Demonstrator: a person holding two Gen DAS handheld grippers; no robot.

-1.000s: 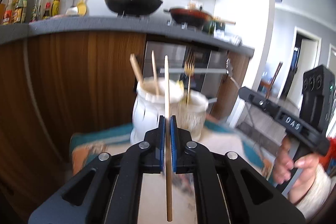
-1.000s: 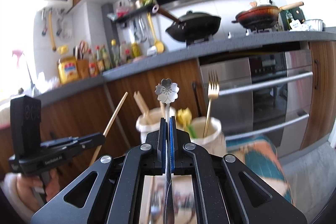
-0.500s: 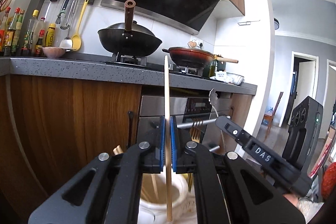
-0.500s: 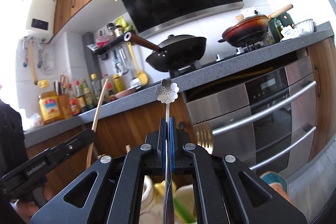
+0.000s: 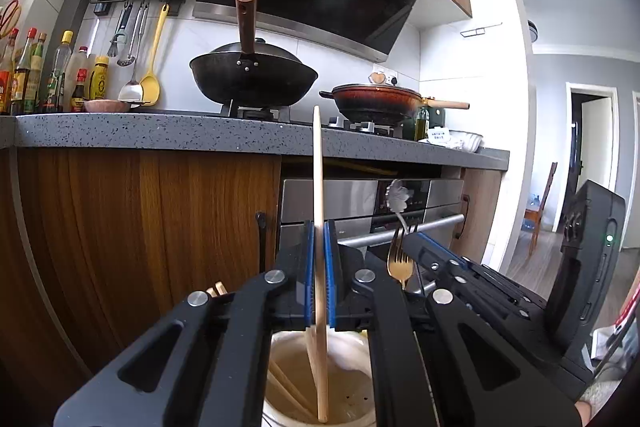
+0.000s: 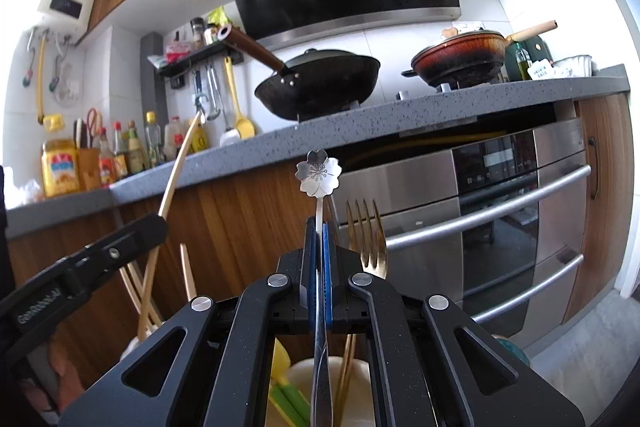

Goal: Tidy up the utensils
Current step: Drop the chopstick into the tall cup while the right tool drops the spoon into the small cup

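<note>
My left gripper (image 5: 318,239) is shut on a wooden chopstick (image 5: 318,187) held upright; its lower end hangs inside a white holder (image 5: 352,351) directly below, which has other chopsticks in it. My right gripper (image 6: 319,239) is shut on a silver utensil with a flower-shaped end (image 6: 319,171), held upright over a second white holder (image 6: 352,367) that contains a gold fork (image 6: 366,235) and a yellow-green utensil (image 6: 280,359). The right gripper (image 5: 416,247) shows close at the right in the left wrist view, and the left gripper (image 6: 152,227) at the left in the right wrist view.
A wooden cabinet front (image 5: 140,227) and a steel oven (image 6: 500,219) stand just behind the holders under a grey counter (image 5: 160,135). A black wok (image 5: 252,75), a red pan (image 5: 376,101) and sauce bottles (image 5: 36,75) sit on the counter.
Both grippers moved forward and down over the holders. The chopstick's lower end now hangs inside the left holder, and the flower utensil's lower end is over the right one.
</note>
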